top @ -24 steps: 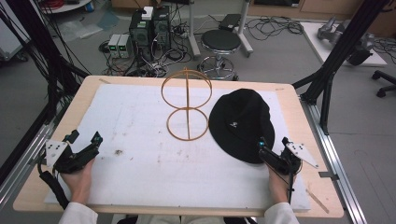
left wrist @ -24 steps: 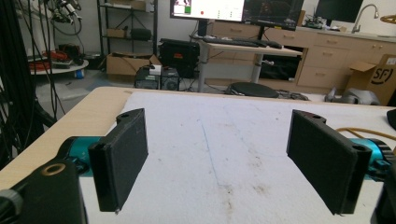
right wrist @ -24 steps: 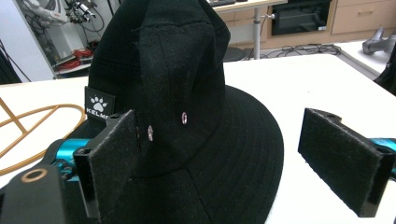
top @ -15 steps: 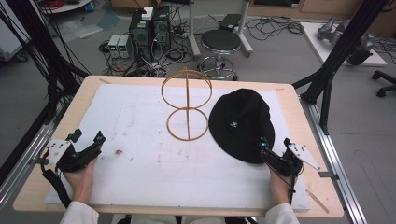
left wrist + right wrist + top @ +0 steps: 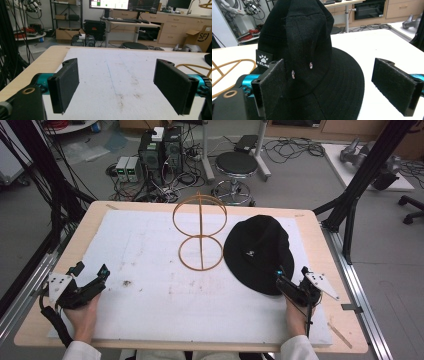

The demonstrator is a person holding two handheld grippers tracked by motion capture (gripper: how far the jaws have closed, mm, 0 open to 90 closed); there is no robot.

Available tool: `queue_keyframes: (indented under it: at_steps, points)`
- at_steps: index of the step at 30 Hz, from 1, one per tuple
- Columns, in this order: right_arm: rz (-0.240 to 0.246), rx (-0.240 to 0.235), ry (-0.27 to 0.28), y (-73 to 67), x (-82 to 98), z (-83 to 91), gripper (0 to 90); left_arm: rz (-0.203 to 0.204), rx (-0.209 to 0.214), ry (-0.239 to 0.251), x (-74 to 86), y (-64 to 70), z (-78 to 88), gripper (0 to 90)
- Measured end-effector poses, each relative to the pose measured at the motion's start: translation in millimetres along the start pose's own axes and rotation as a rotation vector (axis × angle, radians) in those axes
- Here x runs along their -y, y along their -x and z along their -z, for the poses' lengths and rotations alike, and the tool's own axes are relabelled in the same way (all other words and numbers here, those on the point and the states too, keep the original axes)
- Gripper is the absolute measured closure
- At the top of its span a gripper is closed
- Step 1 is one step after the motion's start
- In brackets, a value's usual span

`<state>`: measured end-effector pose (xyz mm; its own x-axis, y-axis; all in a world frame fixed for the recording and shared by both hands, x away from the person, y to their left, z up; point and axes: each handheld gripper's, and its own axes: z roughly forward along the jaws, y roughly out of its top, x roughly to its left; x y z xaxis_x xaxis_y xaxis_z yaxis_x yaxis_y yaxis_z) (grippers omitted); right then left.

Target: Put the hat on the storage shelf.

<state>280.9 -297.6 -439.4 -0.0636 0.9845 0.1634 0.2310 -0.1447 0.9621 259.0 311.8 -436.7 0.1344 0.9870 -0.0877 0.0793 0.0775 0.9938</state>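
Observation:
A black bucket hat (image 5: 259,251) with a paw-print label lies on the right of the white mat (image 5: 150,265). My right gripper (image 5: 291,279) sits at the hat's near edge, open. In the right gripper view the hat (image 5: 312,50) rises close ahead and its brim lies between the wide jaws of the right gripper (image 5: 334,81), with no pad pressing on it. A gold wire stand (image 5: 200,232) with two rings stands at mid-table, left of the hat. My left gripper (image 5: 91,271) rests open at the near left with nothing between its jaws (image 5: 120,87).
The wire stand's base ring (image 5: 192,67) shows at the right of the left gripper view. The wooden table edge (image 5: 45,320) frames the mat. Computers, cables and a black stool (image 5: 236,164) stand on the floor beyond the far edge. Black frame struts (image 5: 350,205) rise at both sides.

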Motion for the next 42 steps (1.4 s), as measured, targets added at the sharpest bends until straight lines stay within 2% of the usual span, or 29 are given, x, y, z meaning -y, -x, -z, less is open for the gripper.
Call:
queue_keyframes:
  at_steps: [10,15,18,25,31,38,42]
  points:
    - [0.028,-0.005,0.001,-3.5,-0.9,0.1,12.0,0.008,-0.003,0.0,0.1,-1.5,0.9,20.7]
    - [0.044,-0.018,0.011,-5.8,-5.3,1.3,12.0,0.007,0.003,-0.004,0.2,-0.7,-0.5,20.7]
    - [0.07,-0.035,0.019,-10.5,-11.0,1.7,12.0,0.007,0.004,-0.003,0.4,-0.9,-1.5,20.7]
    - [0.076,-0.054,0.023,-17.8,-17.9,-1.2,12.0,0.005,0.006,-0.007,0.6,-1.7,-2.1,20.8]
    - [0.049,-0.062,0.026,-19.0,-24.1,-3.2,12.0,0.006,0.011,-0.012,0.8,-2.1,-3.2,21.1]
    - [0.072,-0.075,0.045,-22.2,-29.5,-15.8,12.0,-0.008,0.036,-0.03,2.1,1.9,-7.4,21.0]
    - [0.084,-0.088,0.038,-25.3,-32.1,-22.0,12.0,-0.012,0.043,-0.032,2.4,3.3,-8.1,21.1]
